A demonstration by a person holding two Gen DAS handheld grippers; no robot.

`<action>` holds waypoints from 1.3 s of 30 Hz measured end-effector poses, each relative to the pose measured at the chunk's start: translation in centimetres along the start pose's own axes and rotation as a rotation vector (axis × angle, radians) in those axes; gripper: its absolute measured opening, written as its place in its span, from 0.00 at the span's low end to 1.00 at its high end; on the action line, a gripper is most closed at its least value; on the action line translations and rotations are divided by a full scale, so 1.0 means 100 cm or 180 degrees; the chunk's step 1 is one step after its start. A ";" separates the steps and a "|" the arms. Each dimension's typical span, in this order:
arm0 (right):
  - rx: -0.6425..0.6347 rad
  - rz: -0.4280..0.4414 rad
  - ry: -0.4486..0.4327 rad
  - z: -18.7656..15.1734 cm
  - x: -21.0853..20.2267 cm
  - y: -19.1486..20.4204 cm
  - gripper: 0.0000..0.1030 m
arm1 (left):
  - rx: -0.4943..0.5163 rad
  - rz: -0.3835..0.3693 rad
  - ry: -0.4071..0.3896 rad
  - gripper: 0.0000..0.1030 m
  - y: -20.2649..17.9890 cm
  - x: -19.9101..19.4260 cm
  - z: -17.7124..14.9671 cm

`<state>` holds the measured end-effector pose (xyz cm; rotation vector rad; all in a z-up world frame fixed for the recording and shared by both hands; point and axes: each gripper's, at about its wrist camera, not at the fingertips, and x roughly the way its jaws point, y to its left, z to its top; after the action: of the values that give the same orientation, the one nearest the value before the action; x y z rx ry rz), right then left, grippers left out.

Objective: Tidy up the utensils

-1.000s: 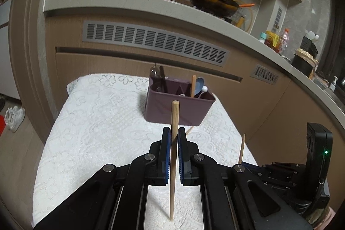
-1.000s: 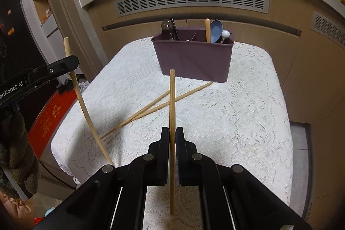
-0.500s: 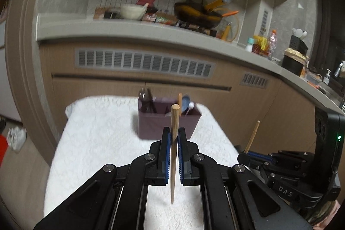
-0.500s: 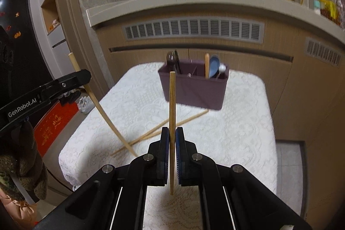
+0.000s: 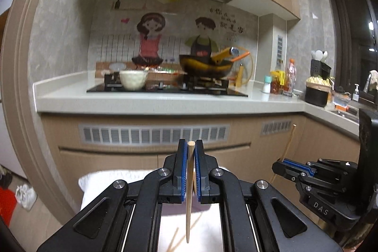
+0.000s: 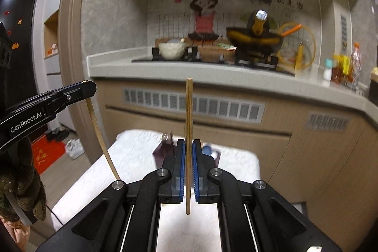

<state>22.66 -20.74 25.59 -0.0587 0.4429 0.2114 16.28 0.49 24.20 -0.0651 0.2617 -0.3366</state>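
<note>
My left gripper (image 5: 191,145) is shut on a wooden chopstick (image 5: 189,204) that stands upright between its blue pads. My right gripper (image 6: 188,144) is shut on a second upright wooden chopstick (image 6: 188,115). Each gripper shows in the other's view: the right one at the right (image 5: 295,167), the left one at the left (image 6: 70,93) with its chopstick (image 6: 101,141) slanting down. The purple utensil holder (image 6: 163,150) stands on the white lace-covered table (image 6: 132,157), mostly hidden behind my right gripper. Loose chopsticks (image 5: 174,240) lie on the cloth below.
A kitchen counter (image 5: 165,100) with a white bowl (image 5: 132,79) and a wok (image 5: 205,65) runs behind the table. Cabinet fronts with vents (image 6: 193,105) stand just beyond the table. A doorframe (image 6: 70,39) and floor with shoes (image 6: 73,145) are at the left.
Both grippers have lifted and tilted upward with their chopsticks, so the table and holder have dropped low in view and the counter and wall now fill the frames.
</note>
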 end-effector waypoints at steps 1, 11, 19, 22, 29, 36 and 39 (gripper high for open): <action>-0.0011 -0.0019 -0.0034 0.005 0.002 -0.001 0.06 | 0.0006 0.0014 -0.0032 0.06 0.000 0.005 0.005; 0.0077 -0.0019 -0.0276 0.048 0.047 -0.025 0.06 | -0.0035 0.0092 -0.0194 0.06 0.014 0.072 0.035; 0.0026 -0.0010 -0.0131 0.050 0.111 -0.031 0.06 | -0.0009 0.0138 0.0155 0.06 0.044 0.129 0.017; 0.0066 0.0000 0.0011 0.042 0.131 -0.032 0.06 | -0.0007 0.0113 0.0492 0.08 0.059 0.142 -0.011; 0.0160 0.0149 0.0477 -0.008 0.152 -0.026 0.06 | -0.0351 0.0140 0.1672 0.27 0.098 0.173 -0.125; 0.0199 0.0327 0.0880 -0.066 0.142 -0.010 0.06 | -0.2026 0.0516 0.2644 0.44 0.187 0.206 -0.224; 0.0226 0.0375 0.1001 -0.088 0.138 -0.003 0.06 | -0.2357 0.0705 0.2647 0.44 0.207 0.217 -0.234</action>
<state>31.25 -19.32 11.73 0.0044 0.7677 0.3037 36.47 12.30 -5.83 -0.6279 1.2022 -0.0121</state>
